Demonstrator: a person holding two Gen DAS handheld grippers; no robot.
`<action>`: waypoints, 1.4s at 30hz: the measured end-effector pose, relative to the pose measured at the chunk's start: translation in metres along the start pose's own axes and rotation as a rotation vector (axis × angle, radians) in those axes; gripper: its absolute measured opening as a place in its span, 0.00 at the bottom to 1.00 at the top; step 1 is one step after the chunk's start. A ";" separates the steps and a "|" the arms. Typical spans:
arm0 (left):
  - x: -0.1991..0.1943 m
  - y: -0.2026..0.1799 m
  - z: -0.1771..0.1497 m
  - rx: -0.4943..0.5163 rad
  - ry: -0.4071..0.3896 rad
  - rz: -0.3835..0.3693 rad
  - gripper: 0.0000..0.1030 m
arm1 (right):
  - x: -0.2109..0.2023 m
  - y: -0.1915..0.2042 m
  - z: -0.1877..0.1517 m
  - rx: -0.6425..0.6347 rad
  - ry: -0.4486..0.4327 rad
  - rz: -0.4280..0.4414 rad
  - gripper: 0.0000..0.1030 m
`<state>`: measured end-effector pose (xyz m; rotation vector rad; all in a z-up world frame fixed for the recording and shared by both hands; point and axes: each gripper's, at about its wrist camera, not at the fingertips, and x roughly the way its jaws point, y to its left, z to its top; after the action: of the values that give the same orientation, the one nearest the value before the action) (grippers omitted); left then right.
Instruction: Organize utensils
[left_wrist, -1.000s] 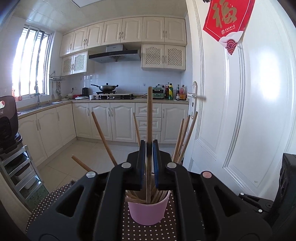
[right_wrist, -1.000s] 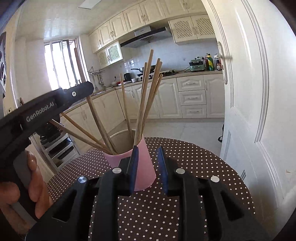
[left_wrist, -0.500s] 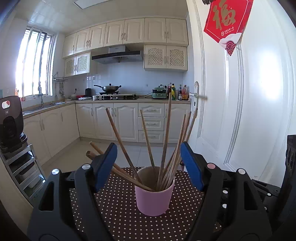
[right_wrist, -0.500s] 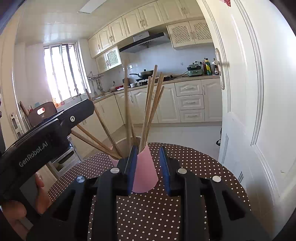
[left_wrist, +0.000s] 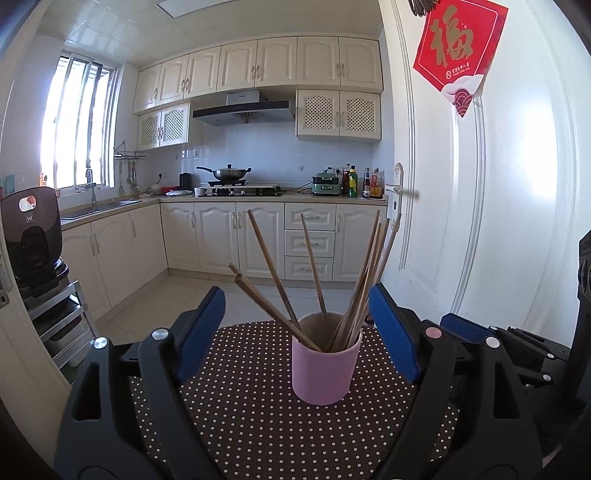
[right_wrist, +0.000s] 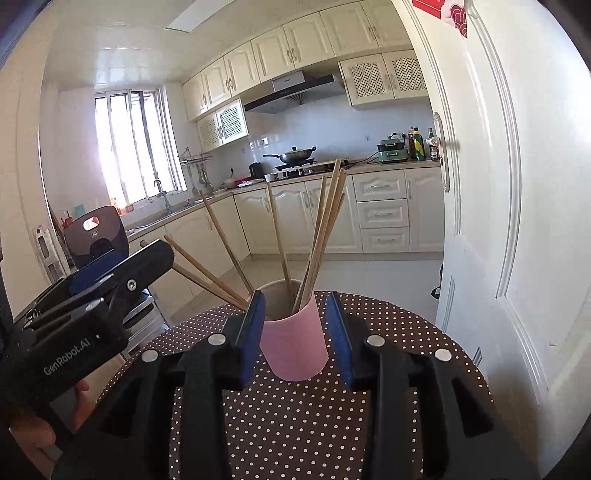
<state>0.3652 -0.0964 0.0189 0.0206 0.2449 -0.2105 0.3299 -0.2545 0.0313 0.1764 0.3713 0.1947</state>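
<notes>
A pink cup (left_wrist: 325, 373) stands on the round dotted table (left_wrist: 240, 406) with several wooden chopsticks (left_wrist: 273, 266) fanned out in it. My left gripper (left_wrist: 295, 295) is short of the cup, its jaws wide and still opening, with nothing held. From the right wrist, the cup (right_wrist: 295, 350) shows in the gap of my right gripper (right_wrist: 294, 295). Those jaws are opening and the pads do not press on the cup. The chopsticks (right_wrist: 321, 236) lean out above. The left gripper (right_wrist: 140, 266) comes in from the left edge of this view.
A white door (left_wrist: 498, 221) stands close on the right of the table. A metal rack with a dark rice cooker (left_wrist: 33, 236) is at the left. Kitchen cabinets and open floor lie beyond. A person's hand (right_wrist: 81, 402) holds the left gripper.
The left jaws went from shut on an upright chopstick to wide open, and that chopstick now rests in the cup. Both grippers drew back a little; the right jaws widened.
</notes>
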 end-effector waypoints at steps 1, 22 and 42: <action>-0.004 0.003 -0.002 -0.004 0.003 0.002 0.78 | -0.002 0.001 0.000 0.000 -0.002 0.000 0.32; -0.096 0.049 -0.011 -0.047 0.013 0.065 0.89 | -0.061 0.055 -0.012 -0.103 -0.052 -0.045 0.82; -0.176 0.043 -0.014 0.057 -0.054 0.144 0.94 | -0.129 0.097 -0.029 -0.205 -0.138 -0.095 0.92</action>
<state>0.2041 -0.0176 0.0476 0.0892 0.1831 -0.0742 0.1859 -0.1854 0.0691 -0.0304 0.2203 0.1249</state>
